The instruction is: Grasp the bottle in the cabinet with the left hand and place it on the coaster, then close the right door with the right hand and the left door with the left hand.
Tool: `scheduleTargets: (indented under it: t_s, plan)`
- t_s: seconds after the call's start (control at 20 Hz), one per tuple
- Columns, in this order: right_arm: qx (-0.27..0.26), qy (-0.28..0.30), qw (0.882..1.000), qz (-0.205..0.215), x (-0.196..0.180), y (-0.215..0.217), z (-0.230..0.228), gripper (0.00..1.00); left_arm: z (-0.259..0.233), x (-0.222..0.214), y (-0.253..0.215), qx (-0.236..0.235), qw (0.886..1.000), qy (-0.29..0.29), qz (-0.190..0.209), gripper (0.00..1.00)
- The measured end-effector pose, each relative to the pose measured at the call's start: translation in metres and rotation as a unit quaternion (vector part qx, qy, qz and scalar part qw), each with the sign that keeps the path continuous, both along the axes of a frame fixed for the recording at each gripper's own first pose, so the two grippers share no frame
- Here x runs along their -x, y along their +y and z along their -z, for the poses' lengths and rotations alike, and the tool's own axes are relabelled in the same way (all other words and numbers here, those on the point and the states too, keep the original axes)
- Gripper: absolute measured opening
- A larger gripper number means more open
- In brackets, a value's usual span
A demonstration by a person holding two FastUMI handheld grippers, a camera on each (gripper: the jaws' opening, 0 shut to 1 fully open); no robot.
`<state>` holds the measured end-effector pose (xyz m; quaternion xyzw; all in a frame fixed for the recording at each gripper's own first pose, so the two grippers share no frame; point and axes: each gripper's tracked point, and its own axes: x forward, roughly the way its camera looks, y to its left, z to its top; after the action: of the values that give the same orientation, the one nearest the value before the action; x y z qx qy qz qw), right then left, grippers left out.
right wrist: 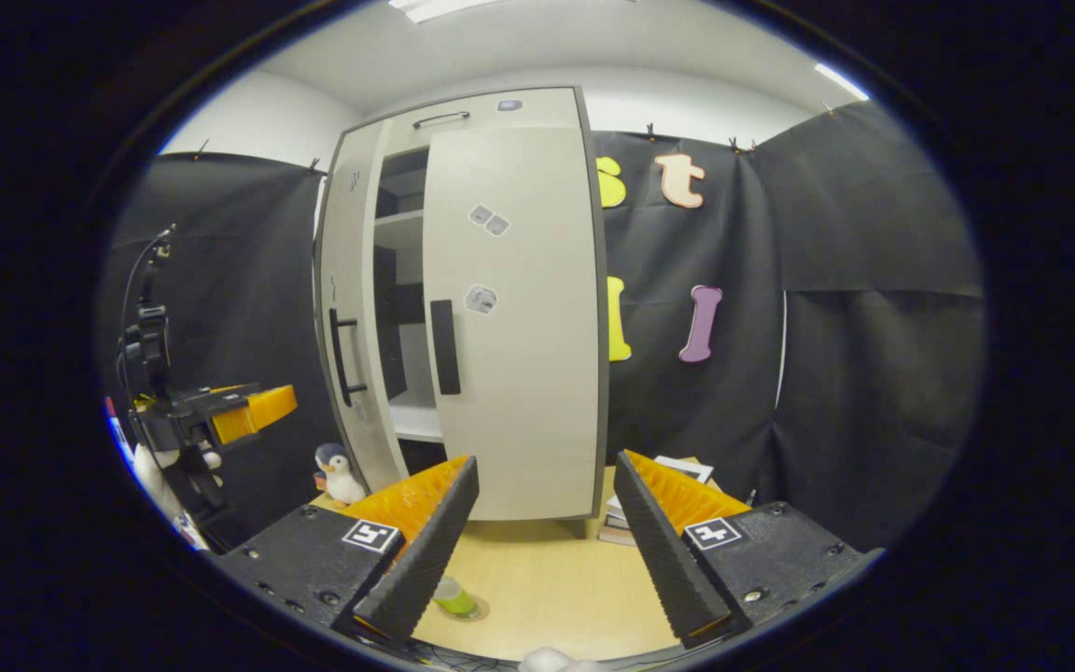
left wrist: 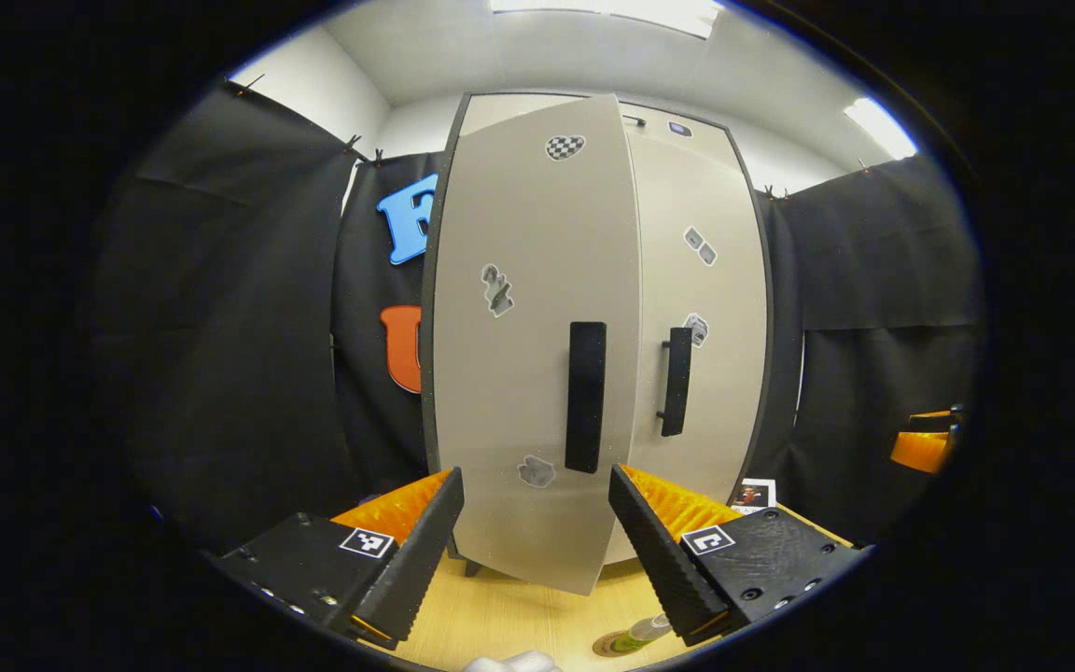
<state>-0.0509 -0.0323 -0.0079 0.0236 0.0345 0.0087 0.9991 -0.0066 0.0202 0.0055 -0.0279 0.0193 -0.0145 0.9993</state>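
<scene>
1. On the pale wooden tabletop (right wrist: 547, 579), ringed by black cloth walls, stands a tall beige two-door cabinet (right wrist: 509, 317).
2. Its right door (right wrist: 519, 327) is shut; the left door (left wrist: 528, 345) stands ajar, white shelves visible inside.
3. Near the front, the green-capped clear bottle (right wrist: 452, 597) sits on a round coaster (left wrist: 608, 643).
4. Both the left gripper (left wrist: 533, 551) and right gripper (right wrist: 542, 551) are spread wide, empty.

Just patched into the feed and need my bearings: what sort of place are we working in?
Likely a staged recording booth, not a real home: black cloth hangs on all sides, a freestanding cabinet stands on a wooden table, and office ceiling lights show overhead.
</scene>
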Motion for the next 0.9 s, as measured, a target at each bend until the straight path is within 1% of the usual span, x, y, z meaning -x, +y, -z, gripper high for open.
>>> scheduleTargets:
  t_s: [0.1, 0.15, 0.2, 0.25, 0.3, 0.35, 0.45, 0.55, 0.65, 0.7, 0.75, 0.8, 0.9]
  plan:
    - [-0.002, -0.001, 1.000, 0.001, -0.002, 0.004, 0.002, 0.96, -0.005, 0.011, 0.003, 0.007, 1.000, -0.005, -0.004, 0.96]
    - [-0.005, 0.000, 1.000, 0.001, -0.003, 0.007, 0.003, 0.94, -0.005, 0.018, 0.004, 0.007, 1.000, -0.005, -0.005, 0.96]
    - [-0.007, 0.000, 1.000, 0.000, -0.004, 0.009, 0.004, 0.96, -0.003, 0.025, 0.008, 0.006, 1.000, -0.005, -0.009, 0.97]
    - [-0.006, 0.002, 1.000, 0.000, -0.004, 0.011, 0.006, 0.94, -0.001, 0.031, 0.011, 0.003, 1.000, -0.003, -0.013, 0.97]
    - [-0.005, 0.002, 1.000, 0.001, -0.004, 0.012, 0.007, 0.94, 0.002, 0.038, 0.014, -0.001, 1.000, 0.000, -0.019, 0.97]
    - [-0.003, -0.001, 1.000, 0.002, -0.004, 0.014, 0.007, 0.96, 0.007, 0.044, 0.018, -0.004, 1.000, 0.005, -0.025, 0.97]
    - [0.003, -0.005, 1.000, 0.007, -0.004, 0.016, 0.008, 0.96, 0.016, 0.054, 0.024, -0.012, 0.999, 0.014, -0.035, 0.97]
    - [0.007, -0.010, 1.000, 0.011, -0.006, 0.019, 0.009, 0.96, 0.020, 0.065, 0.022, -0.012, 0.999, 0.014, -0.036, 0.97]
    - [0.008, -0.009, 1.000, 0.011, -0.007, 0.023, 0.011, 0.96, 0.024, 0.069, 0.020, -0.013, 0.999, 0.014, -0.036, 0.97]
    - [0.008, -0.007, 1.000, 0.009, -0.008, 0.026, 0.012, 0.94, 0.027, 0.070, 0.020, -0.014, 0.999, 0.017, -0.037, 0.97]
    - [0.008, -0.005, 1.000, 0.007, -0.009, 0.029, 0.014, 0.94, 0.028, 0.069, 0.019, -0.011, 0.999, 0.018, -0.035, 0.97]
    - [0.010, -0.004, 1.000, 0.005, -0.010, 0.032, 0.014, 0.96, 0.028, 0.068, 0.018, -0.008, 0.999, 0.017, -0.034, 0.97]
    - [0.016, -0.006, 1.000, 0.005, -0.011, 0.035, 0.012, 0.96, 0.028, 0.066, 0.019, -0.006, 0.999, 0.018, -0.033, 0.97]
